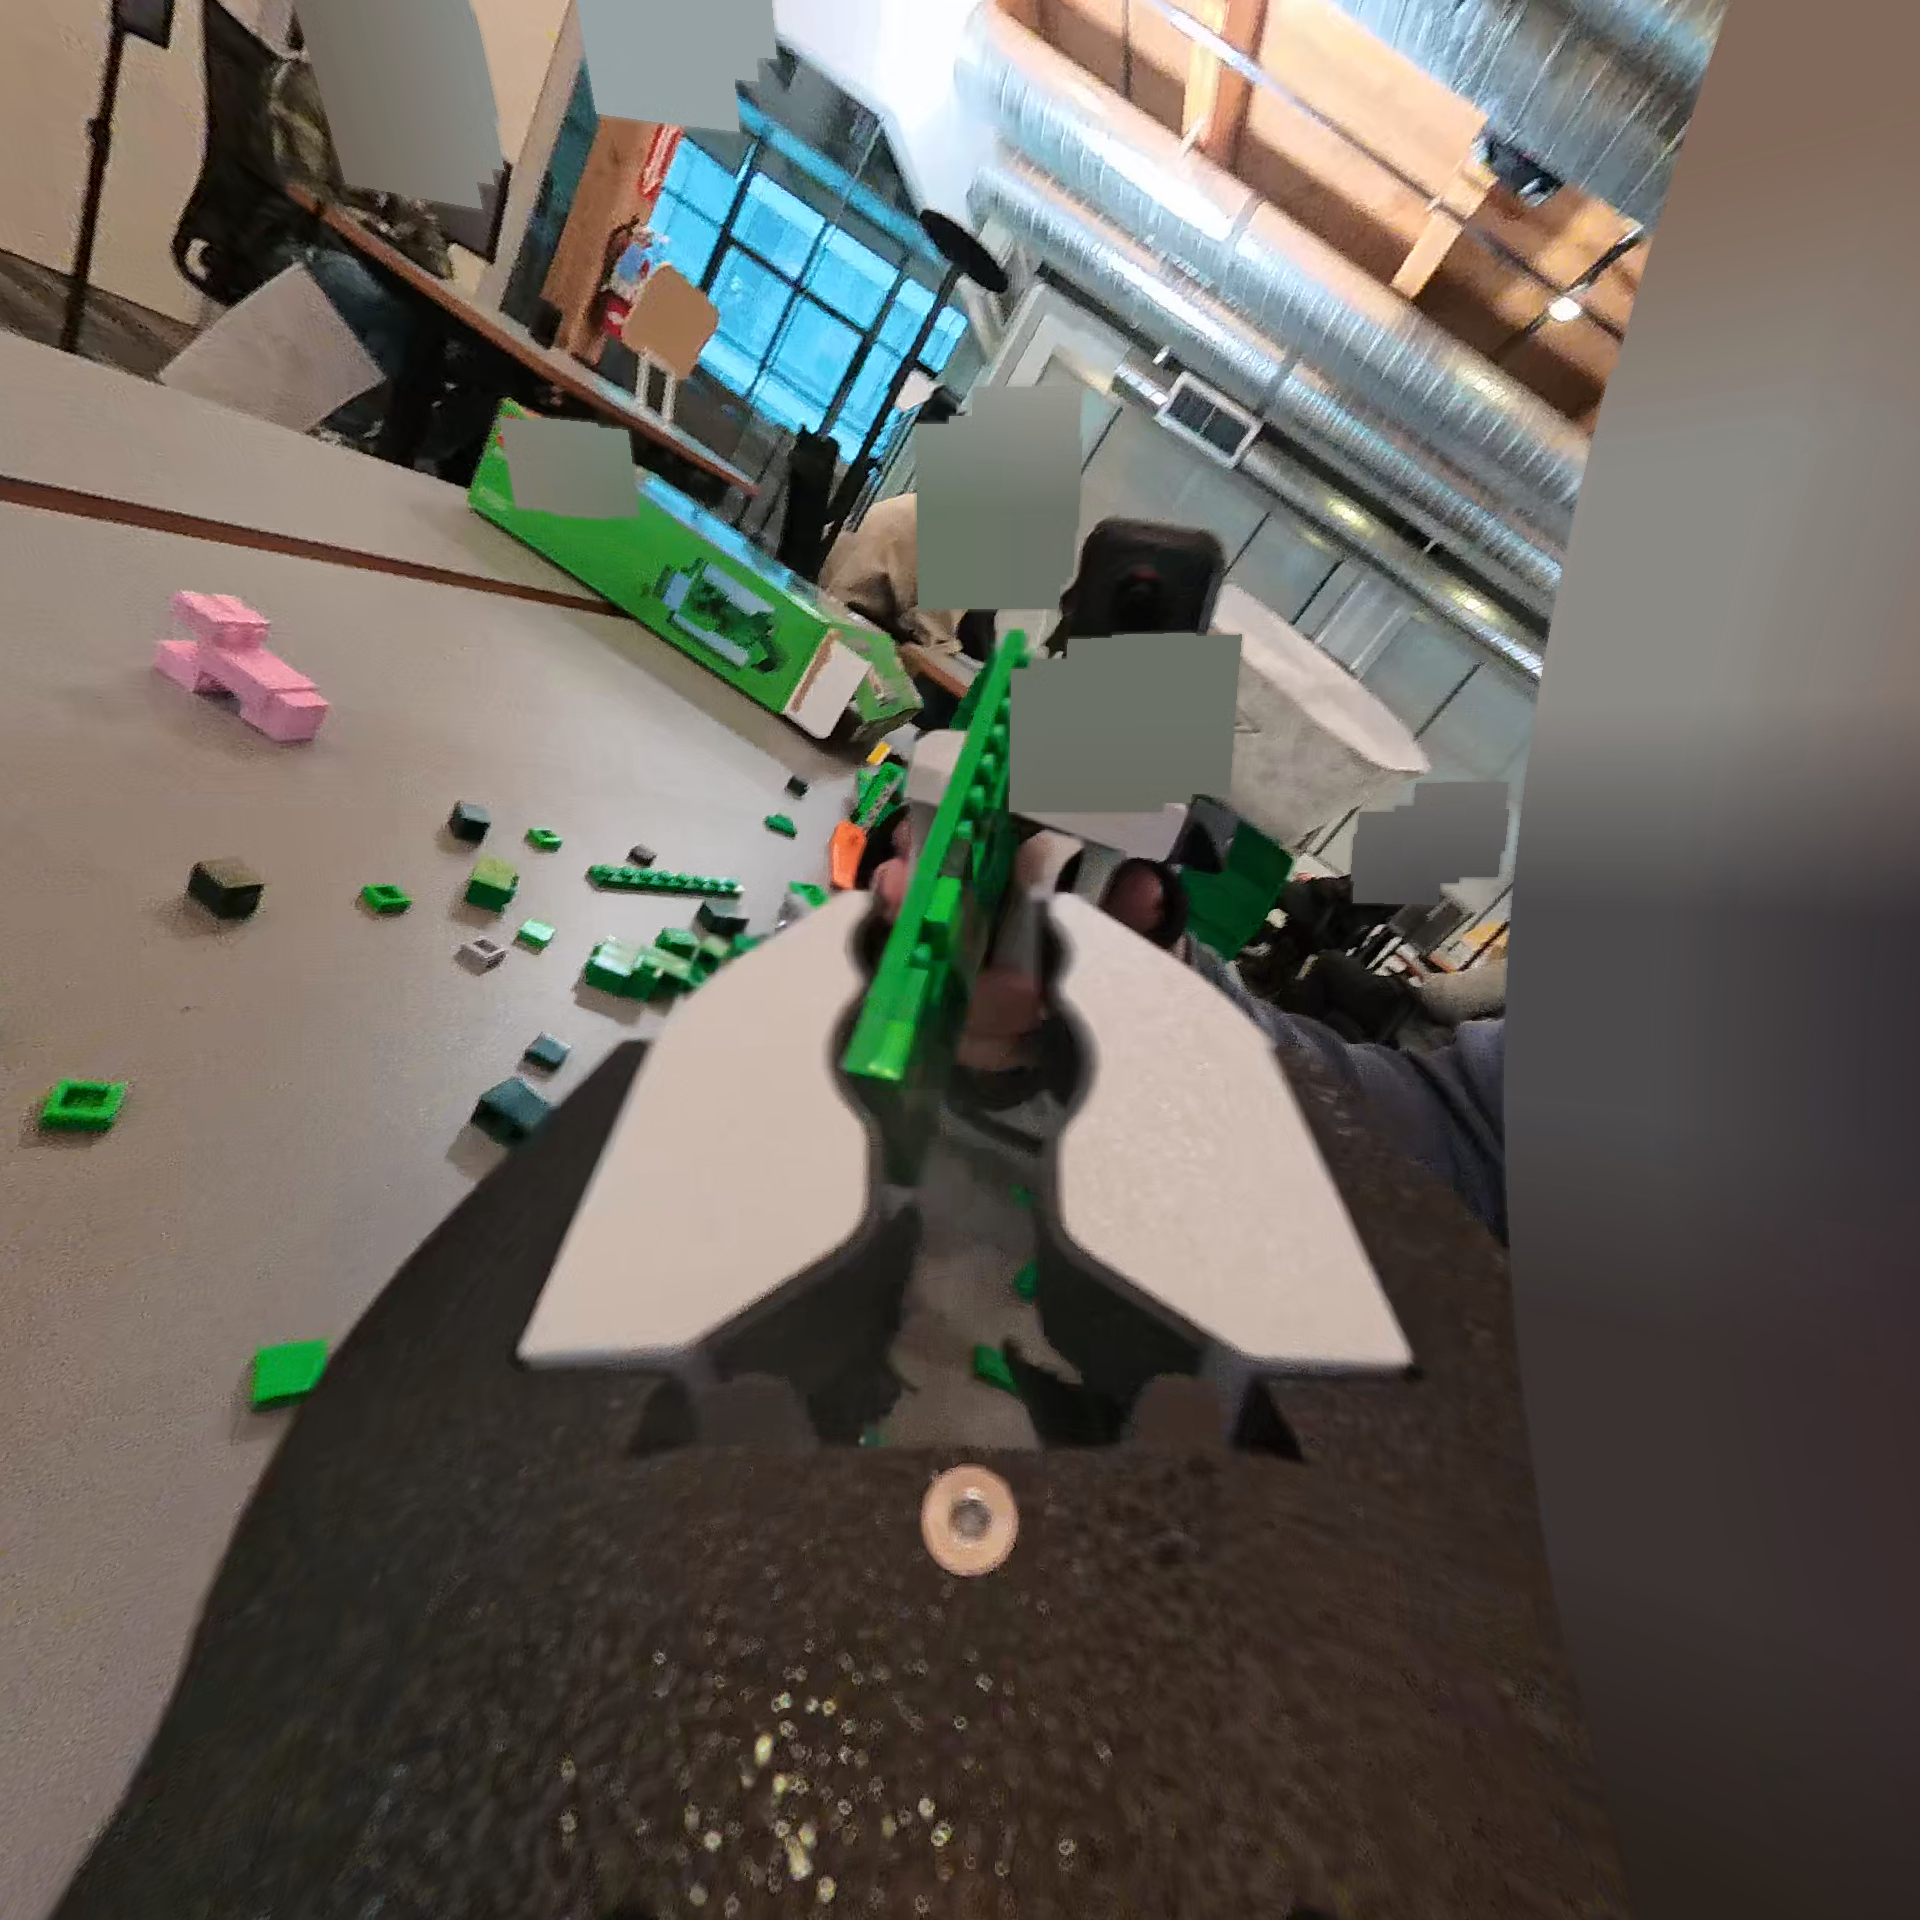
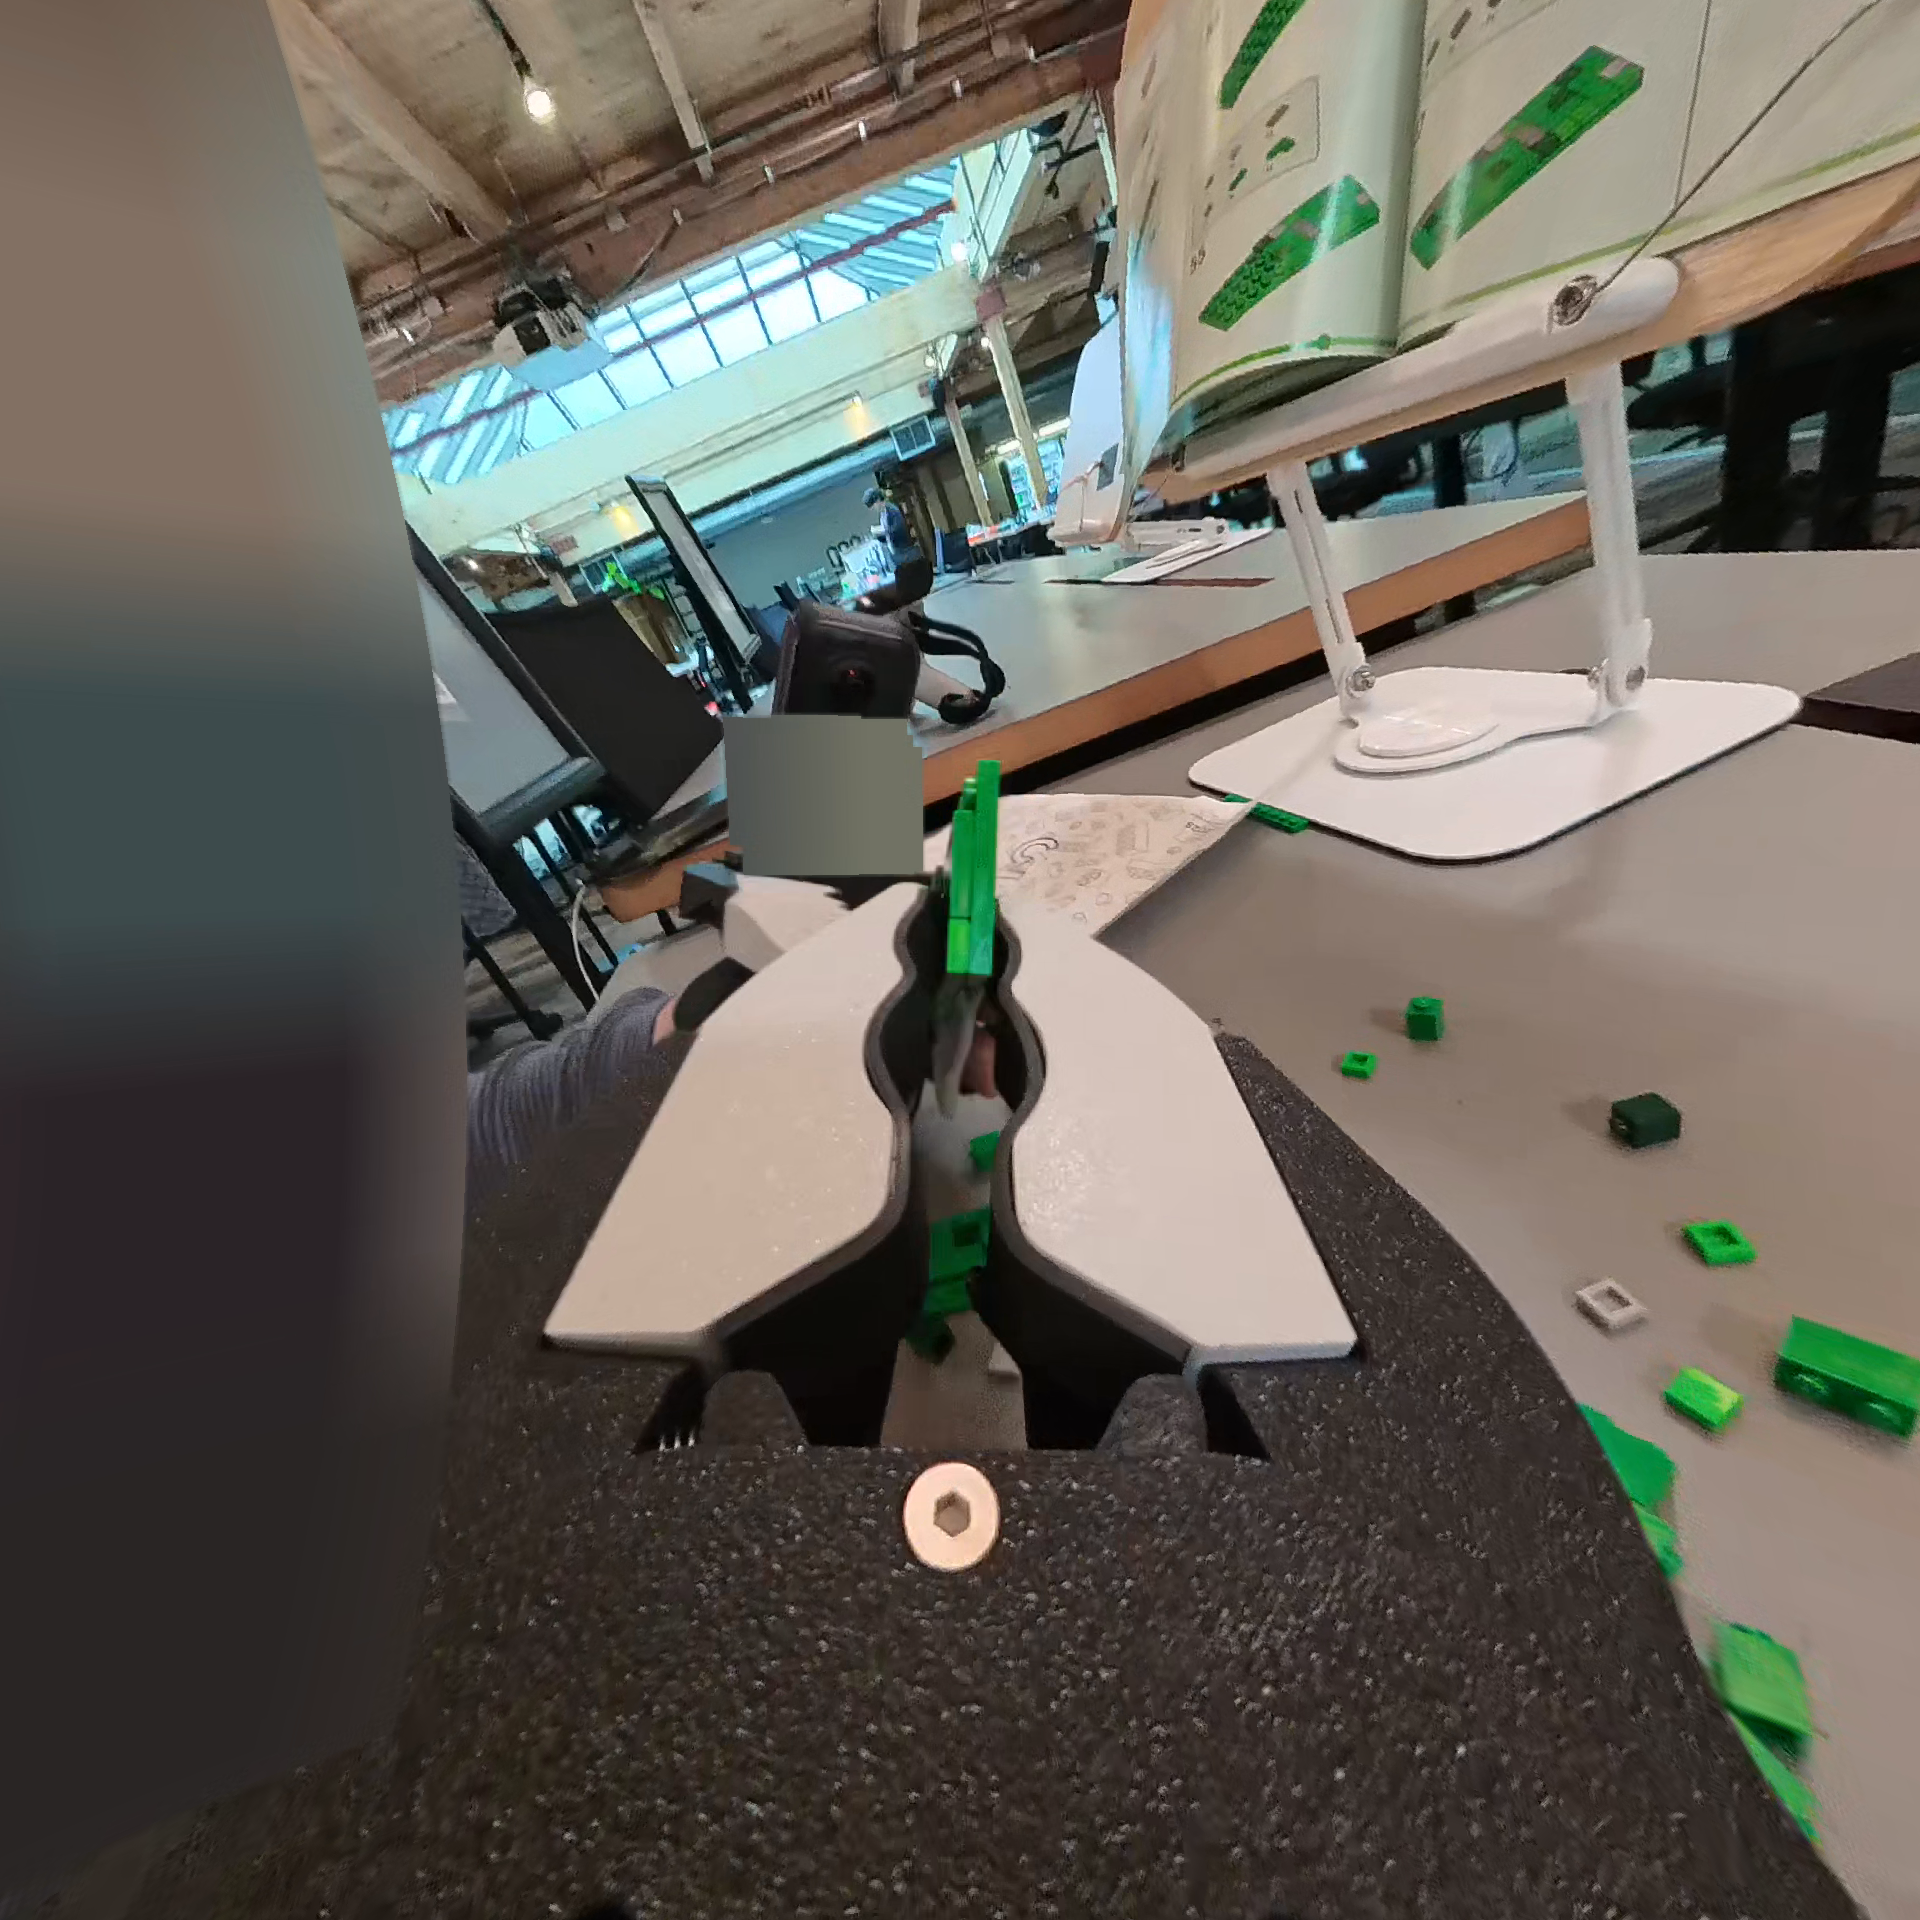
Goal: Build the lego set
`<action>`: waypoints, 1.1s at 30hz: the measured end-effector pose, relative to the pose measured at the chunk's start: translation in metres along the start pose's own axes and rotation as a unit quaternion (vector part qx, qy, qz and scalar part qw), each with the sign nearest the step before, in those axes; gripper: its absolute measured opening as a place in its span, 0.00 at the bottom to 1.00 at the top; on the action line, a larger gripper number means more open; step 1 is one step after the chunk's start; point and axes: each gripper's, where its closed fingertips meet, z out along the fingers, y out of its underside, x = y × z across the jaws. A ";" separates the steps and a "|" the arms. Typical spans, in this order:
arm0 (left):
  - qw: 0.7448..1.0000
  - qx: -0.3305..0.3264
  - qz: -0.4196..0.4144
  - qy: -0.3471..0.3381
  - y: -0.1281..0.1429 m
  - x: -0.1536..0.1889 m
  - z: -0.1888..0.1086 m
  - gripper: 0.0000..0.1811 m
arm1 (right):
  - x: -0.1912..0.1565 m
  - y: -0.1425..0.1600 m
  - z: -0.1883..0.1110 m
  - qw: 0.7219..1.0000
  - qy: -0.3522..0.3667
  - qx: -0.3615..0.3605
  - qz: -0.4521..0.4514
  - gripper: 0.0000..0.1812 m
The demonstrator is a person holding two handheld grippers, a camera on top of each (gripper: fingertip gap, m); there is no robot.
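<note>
A long green studded plate (image 1: 935, 883) is held edge-on, off the table, between both grippers. My left gripper (image 1: 954, 930) is shut on its near end. My right gripper (image 2: 964, 925) is shut on the same green plate (image 2: 971, 883) from the other side, with smaller green pieces stacked on it. Each gripper shows beyond the plate in the other's view: the right one in the left wrist view (image 1: 1081, 862), the left one in the right wrist view (image 2: 769, 914). Loose green and dark bricks (image 1: 644, 956) lie on the grey table (image 1: 312, 1039).
A pink brick pig (image 1: 239, 665) and a green set box (image 1: 675, 582) sit at the far left. An open instruction booklet (image 2: 1403, 177) rests on a white stand (image 2: 1507, 748) at the right. A printed paper bag (image 2: 1091, 852) and scattered small bricks (image 2: 1714, 1247) lie near it. Only a small space, under 4 cm, lies between the two pairs of fingers.
</note>
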 end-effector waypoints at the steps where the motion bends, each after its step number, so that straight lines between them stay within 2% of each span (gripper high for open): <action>1: 1.000 -0.008 0.003 -0.009 0.002 -0.003 0.002 0.23 | 0.001 0.000 -0.002 1.000 0.005 -0.008 -0.011 0.04; 4: 0.999 -0.024 0.031 -0.033 0.005 -0.006 0.005 0.31 | 0.002 0.000 -0.008 0.996 0.022 -0.058 -0.065 0.04; 6: 0.996 -0.034 0.055 -0.057 0.005 -0.010 0.006 0.35 | 0.004 0.002 -0.015 0.985 0.039 -0.121 -0.114 0.03; 8: 0.994 -0.042 0.078 -0.068 0.006 -0.011 0.005 0.32 | 0.013 0.010 -0.024 0.961 0.068 -0.207 -0.169 0.03; 11: 0.993 -0.025 0.095 -0.066 -0.001 -0.006 0.002 0.28 | 0.024 0.022 -0.034 0.907 0.085 -0.332 -0.245 0.03; 13: 0.993 -0.009 0.096 -0.071 -0.007 -0.007 -0.002 0.27 | 0.029 0.024 -0.035 0.876 0.091 -0.376 -0.289 0.03; 14: 0.993 0.000 0.096 -0.073 -0.010 -0.007 -0.005 0.27 | 0.029 0.025 -0.033 0.869 0.084 -0.389 -0.295 0.03; 19: 0.994 0.022 0.088 -0.068 -0.017 -0.006 -0.012 0.24 | 0.015 0.036 -0.019 0.879 0.018 -0.403 -0.253 0.03; 22: 0.996 -0.009 0.079 -0.043 -0.008 -0.001 -0.007 0.23 | 0.013 0.035 -0.015 0.880 0.008 -0.398 -0.260 0.03; 25: 0.994 -0.065 0.083 -0.024 0.011 0.003 0.001 0.23 | -0.001 0.032 -0.013 0.895 -0.030 -0.378 -0.236 0.03; 29: 0.988 -0.116 0.104 0.011 0.029 0.016 0.009 0.16 | -0.019 0.025 -0.015 0.907 -0.080 -0.353 -0.213 0.04; 30: 0.986 -0.123 0.107 0.017 0.031 0.018 0.010 0.11 | -0.023 0.024 -0.015 0.911 -0.091 -0.346 -0.207 0.06; 31: 0.985 -0.132 0.111 0.027 0.034 0.022 0.009 0.03 | -0.025 0.022 -0.014 0.914 -0.096 -0.339 -0.203 0.07; 33: 0.988 -0.126 0.089 0.023 0.032 0.022 0.010 0.03 | -0.018 0.018 -0.011 0.916 -0.071 -0.331 -0.215 0.10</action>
